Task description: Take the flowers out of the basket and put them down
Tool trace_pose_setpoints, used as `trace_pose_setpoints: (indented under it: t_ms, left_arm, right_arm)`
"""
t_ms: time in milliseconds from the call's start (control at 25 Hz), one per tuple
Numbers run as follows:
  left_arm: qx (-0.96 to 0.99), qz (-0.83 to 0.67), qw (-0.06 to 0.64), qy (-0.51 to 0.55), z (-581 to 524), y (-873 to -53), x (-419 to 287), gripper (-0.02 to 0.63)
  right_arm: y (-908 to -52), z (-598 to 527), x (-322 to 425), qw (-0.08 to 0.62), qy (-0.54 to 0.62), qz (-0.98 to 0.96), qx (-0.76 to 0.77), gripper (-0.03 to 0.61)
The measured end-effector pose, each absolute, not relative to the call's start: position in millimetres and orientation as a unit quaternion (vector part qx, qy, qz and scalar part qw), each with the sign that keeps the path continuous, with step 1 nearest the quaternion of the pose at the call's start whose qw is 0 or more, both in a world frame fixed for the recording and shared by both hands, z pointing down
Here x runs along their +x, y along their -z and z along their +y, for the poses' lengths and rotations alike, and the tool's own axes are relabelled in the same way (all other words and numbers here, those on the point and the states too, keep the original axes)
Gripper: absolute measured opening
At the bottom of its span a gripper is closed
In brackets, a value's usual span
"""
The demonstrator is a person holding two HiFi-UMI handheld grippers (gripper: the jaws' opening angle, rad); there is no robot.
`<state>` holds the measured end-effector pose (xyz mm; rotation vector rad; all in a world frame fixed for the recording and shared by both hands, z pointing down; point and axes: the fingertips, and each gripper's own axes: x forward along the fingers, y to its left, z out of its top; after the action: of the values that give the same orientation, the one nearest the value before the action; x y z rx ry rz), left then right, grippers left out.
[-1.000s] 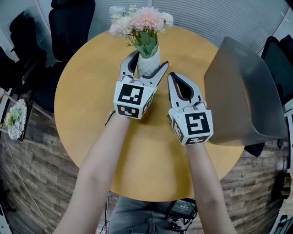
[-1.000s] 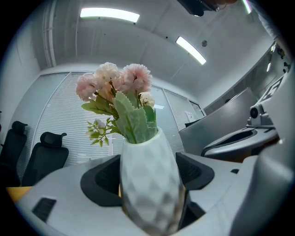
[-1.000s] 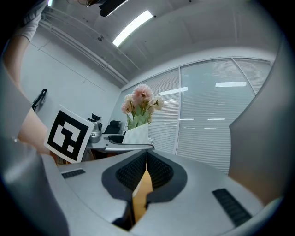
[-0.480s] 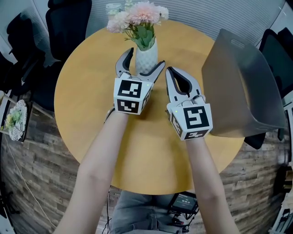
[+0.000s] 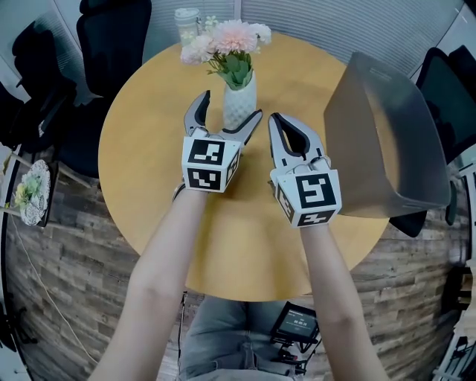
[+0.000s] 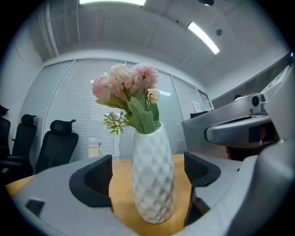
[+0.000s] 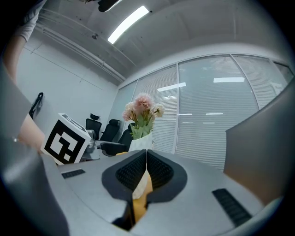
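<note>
The left claw (image 5: 232, 105) has just been opened wide, clear of the vase of flowers (image 5: 239, 110) stood on the far bench (image 5: 149, 171), left of the basket (image 5: 387, 141); placing seems done. The right claw (image 5: 282, 123) is closed.

The vase (image 5: 239, 108) of flowers (image 5: 227, 41) stands between the left gripper's (image 5: 232, 105) fingers (image 5: 198, 111), which have just been opening and leave a gap on each side. The right gripper (image 5: 277, 119), fingers together, crowds its right. The basket (image 5: 387, 141) blocks the desk's (image 5: 149, 164) right side, and a cup (image 5: 186, 21) stands behind the vase. Open desk lies to the left.
</note>
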<state>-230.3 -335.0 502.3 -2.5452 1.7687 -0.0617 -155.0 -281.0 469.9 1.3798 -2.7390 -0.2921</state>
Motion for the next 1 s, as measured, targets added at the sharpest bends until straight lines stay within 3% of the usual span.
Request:
trace_pose_setpoints:
  t_ms: [640,1000]
  left_arm:
    - [-0.836,0.545,-0.018,0.063,-298,-490,-222,0.462]
    - [-0.829,0.552,-0.037,0.077,-281,-473,-224,0.326]
  right_arm:
    - [-442,-268,-151,0.062,0.054,-0.889,0.450,0.026]
    - [-418,-263,-150,0.069,0.039,-0.891,0.446,0.026]
